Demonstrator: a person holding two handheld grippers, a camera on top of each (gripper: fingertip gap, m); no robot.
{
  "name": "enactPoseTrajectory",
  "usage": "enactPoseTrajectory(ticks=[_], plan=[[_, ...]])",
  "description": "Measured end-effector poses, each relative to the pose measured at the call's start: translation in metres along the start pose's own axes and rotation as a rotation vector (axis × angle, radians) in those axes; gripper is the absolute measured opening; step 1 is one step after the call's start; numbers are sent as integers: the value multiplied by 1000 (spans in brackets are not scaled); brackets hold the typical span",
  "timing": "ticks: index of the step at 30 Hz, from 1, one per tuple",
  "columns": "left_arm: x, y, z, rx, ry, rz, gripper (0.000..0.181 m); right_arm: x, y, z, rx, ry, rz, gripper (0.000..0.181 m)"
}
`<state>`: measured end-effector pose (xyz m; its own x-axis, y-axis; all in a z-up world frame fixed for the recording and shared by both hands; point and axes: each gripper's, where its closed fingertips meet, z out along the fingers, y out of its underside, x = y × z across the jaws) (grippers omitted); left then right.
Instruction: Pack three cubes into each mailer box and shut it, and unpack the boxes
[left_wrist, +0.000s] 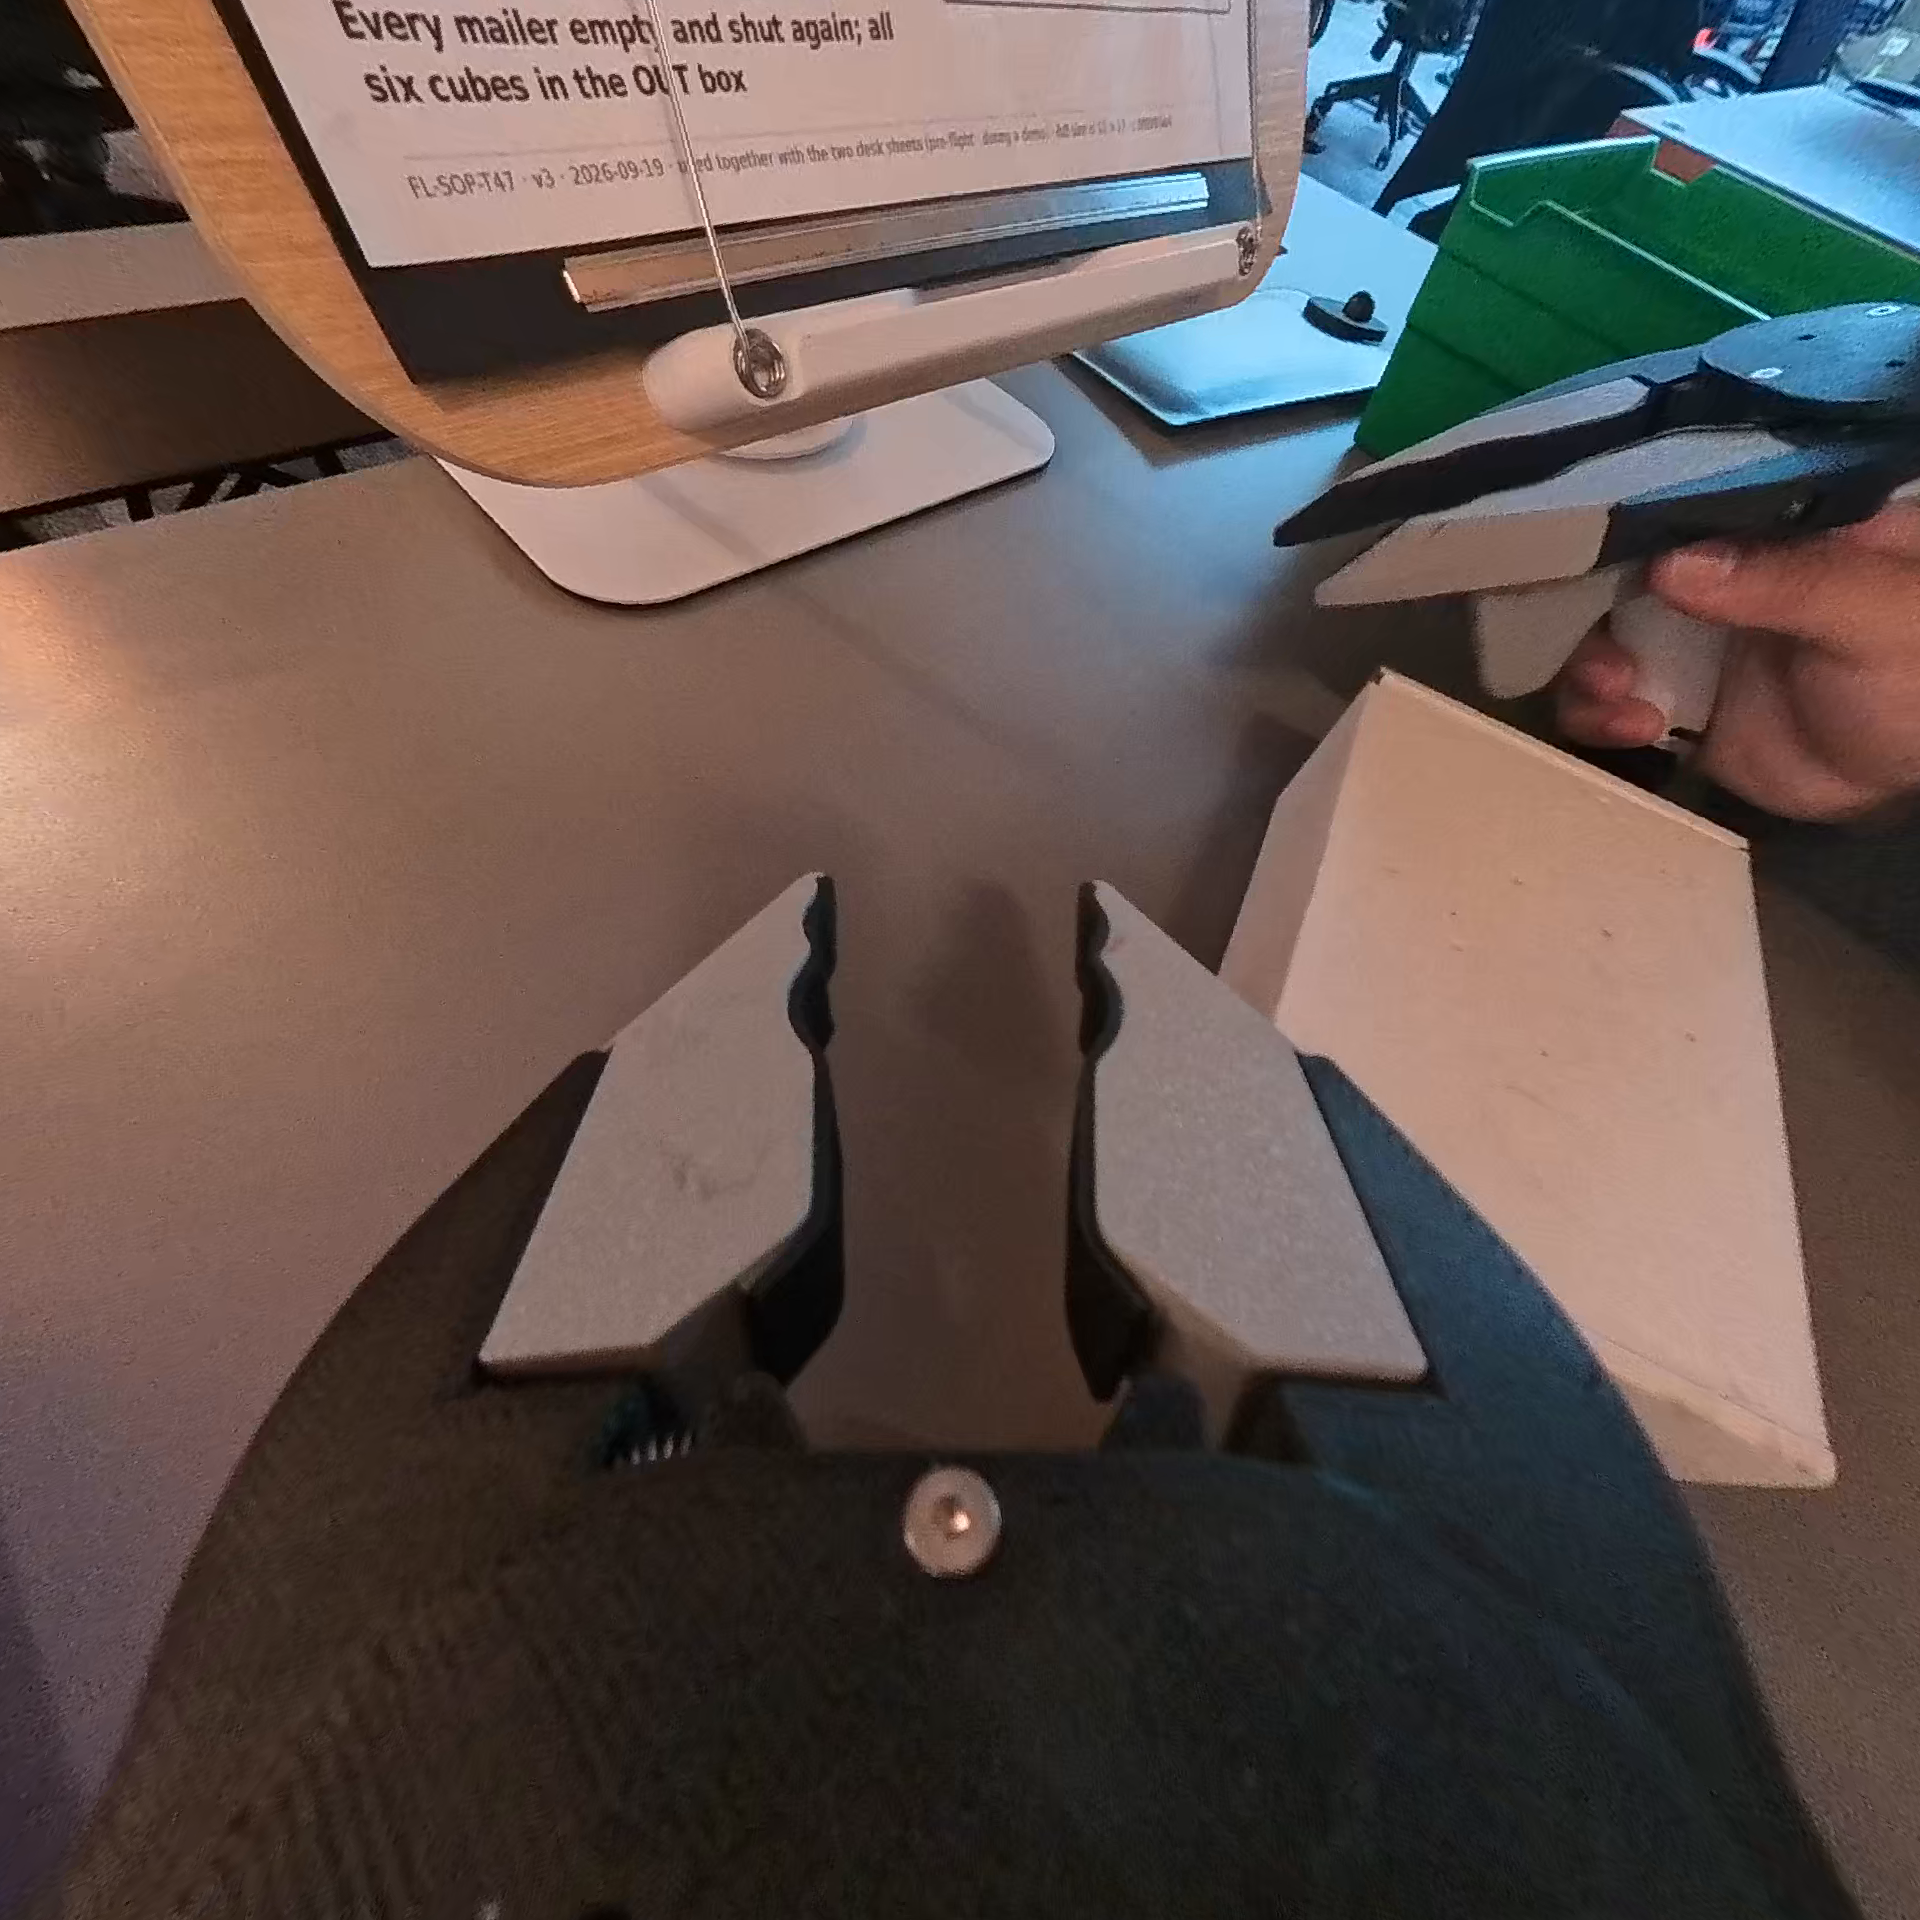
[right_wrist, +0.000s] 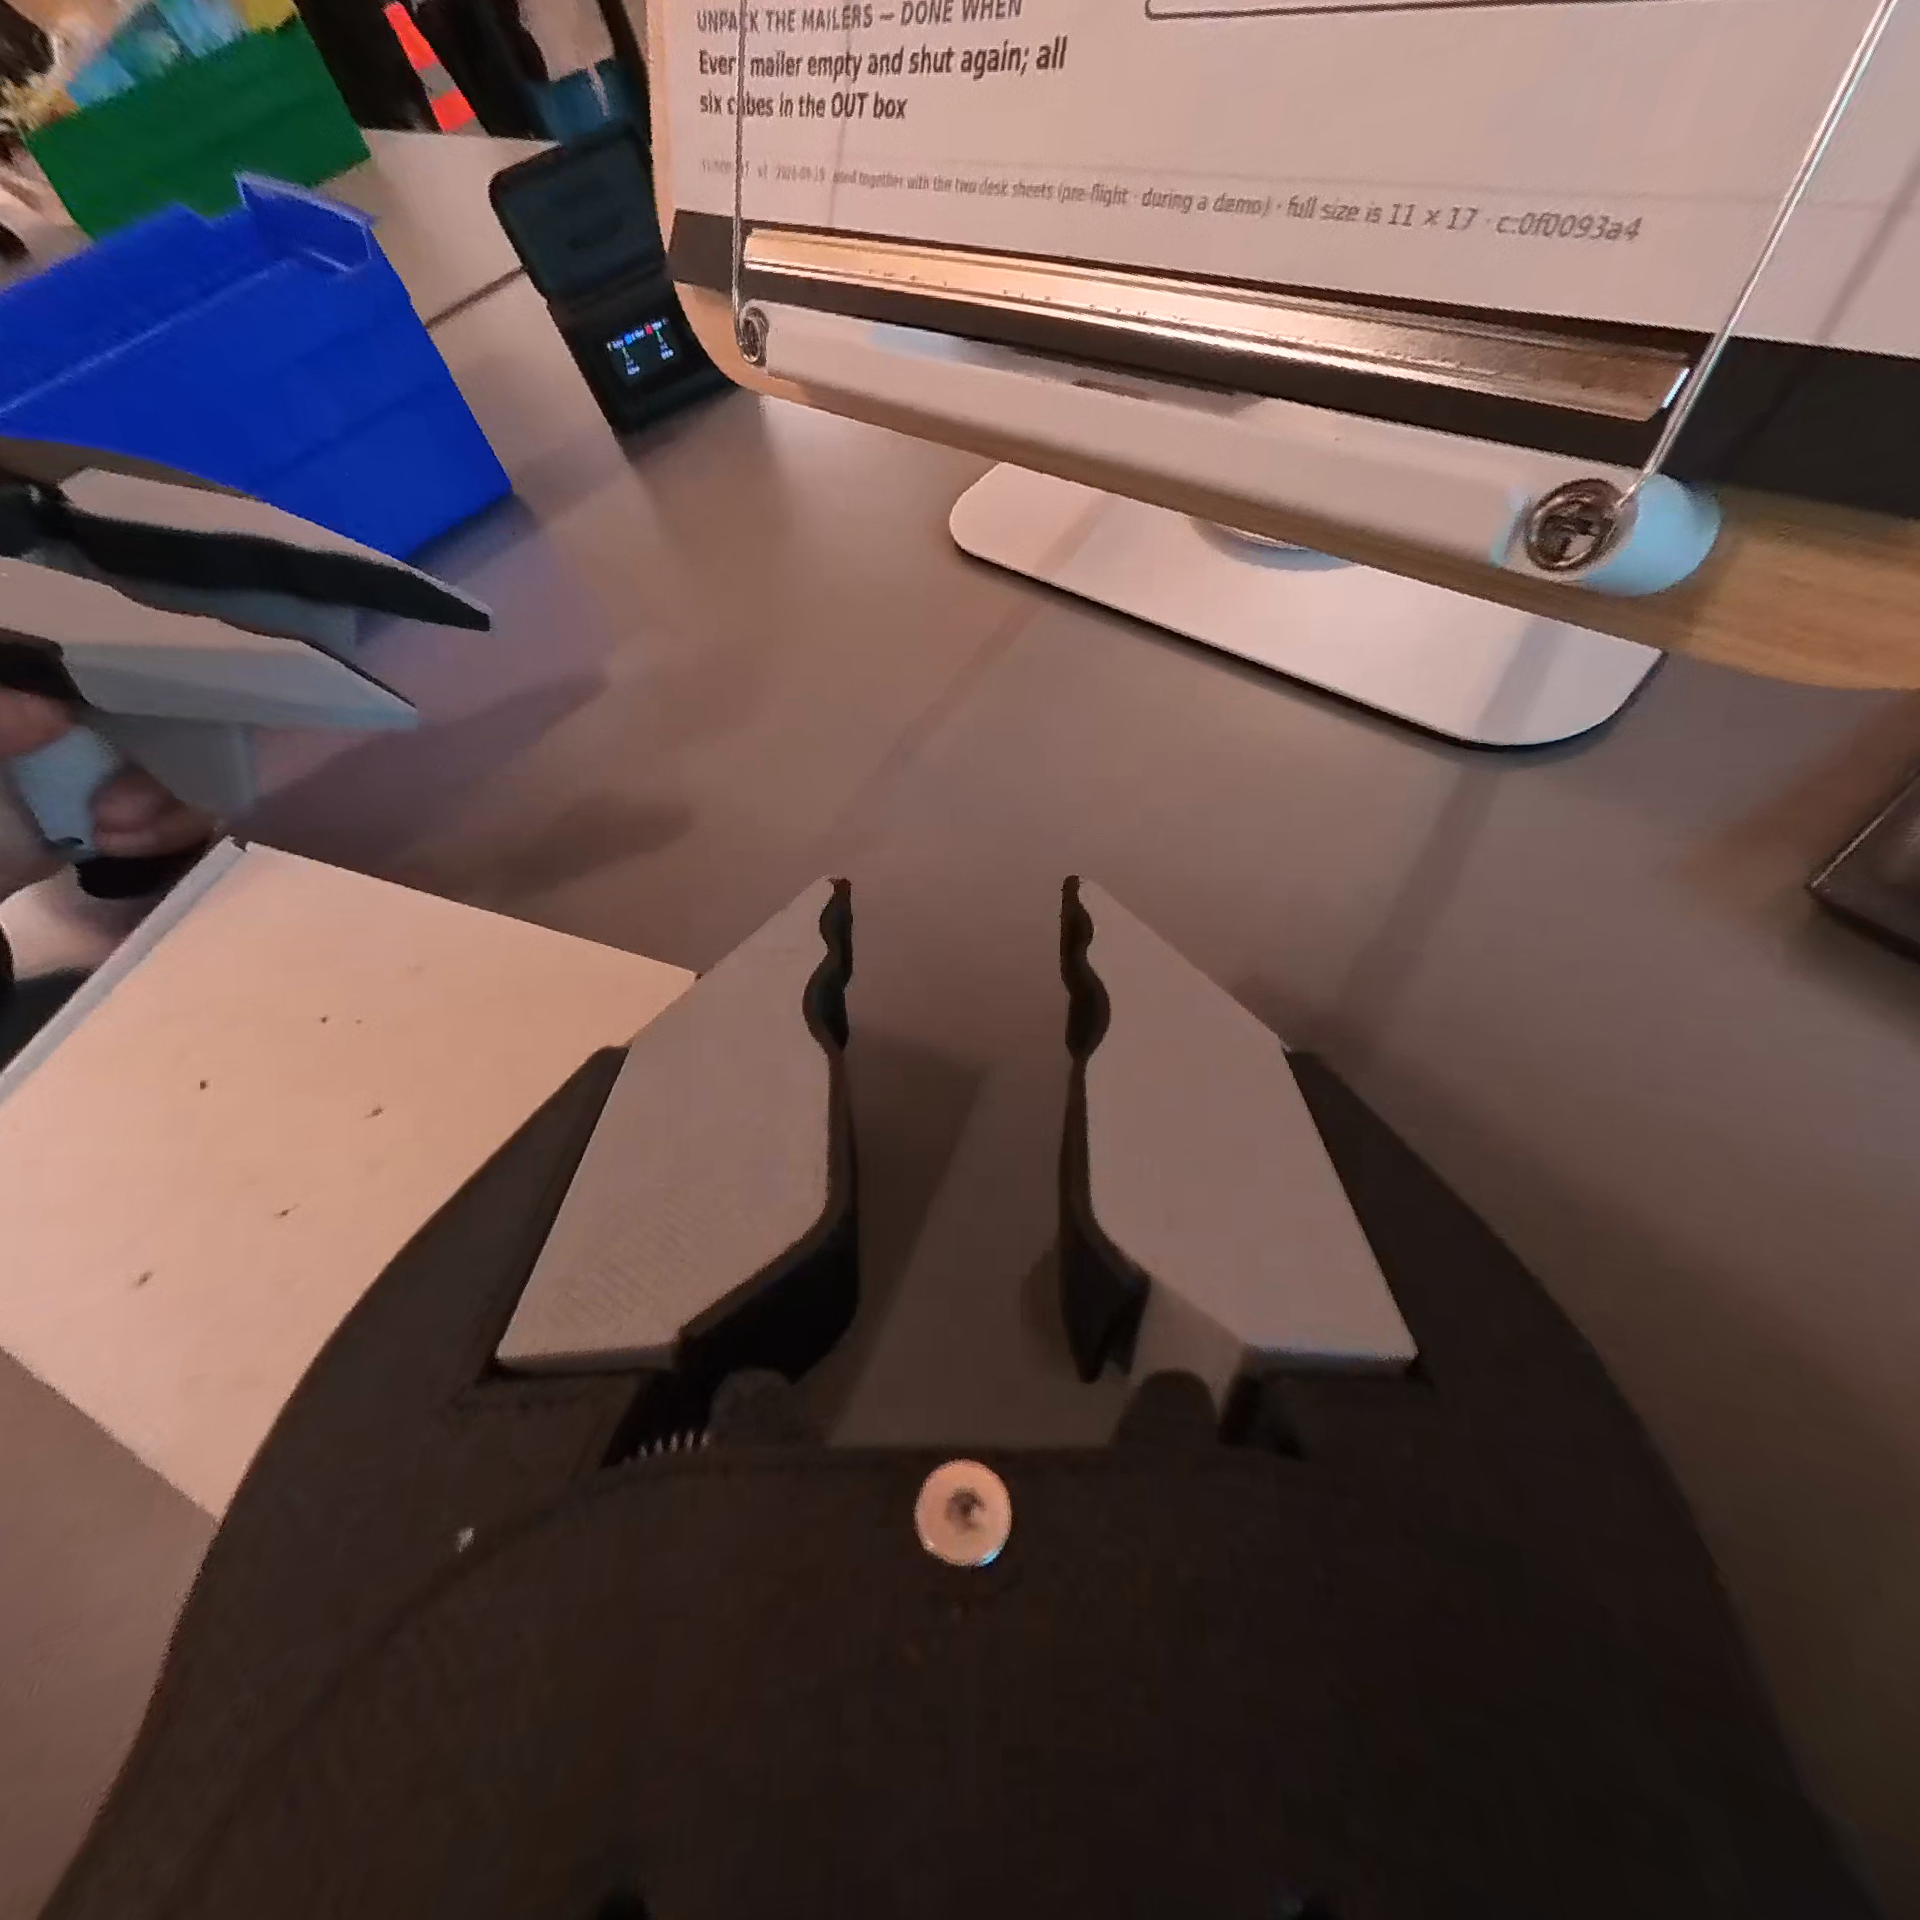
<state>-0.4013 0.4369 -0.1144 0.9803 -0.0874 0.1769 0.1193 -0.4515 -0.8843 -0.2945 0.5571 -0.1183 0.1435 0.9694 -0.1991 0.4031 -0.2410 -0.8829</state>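
Holding both the left claw (left_wrist: 951, 914) and right claw (right_wrist: 956, 914) spread and empty above the counter (left_wrist: 416, 779), we judge the closed white mailer box (left_wrist: 1507, 1039) between them either finished or untouched, no cubes showing.

table (left_wrist: 520, 831) bare ahead | mailer box (left_wrist: 1507, 1039) right | stand (left_wrist: 779, 520) behind

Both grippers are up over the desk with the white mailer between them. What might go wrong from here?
1. The white mailer box is shut, and both the left gripper and right gripper are open and empty above the desk; prying the lid one-handed may just slide the box.
2. The sign stand sits close ahead; a forward reach may knock it.
3. No cubes show, so the box's contents are unknown.
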Motion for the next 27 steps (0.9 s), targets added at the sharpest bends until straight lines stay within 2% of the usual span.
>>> enactPoseTrajectory(ticks=[27], plan=[[-6,1,0,-1,-15,5,44,1,4,3,-37,57,-95,38]])
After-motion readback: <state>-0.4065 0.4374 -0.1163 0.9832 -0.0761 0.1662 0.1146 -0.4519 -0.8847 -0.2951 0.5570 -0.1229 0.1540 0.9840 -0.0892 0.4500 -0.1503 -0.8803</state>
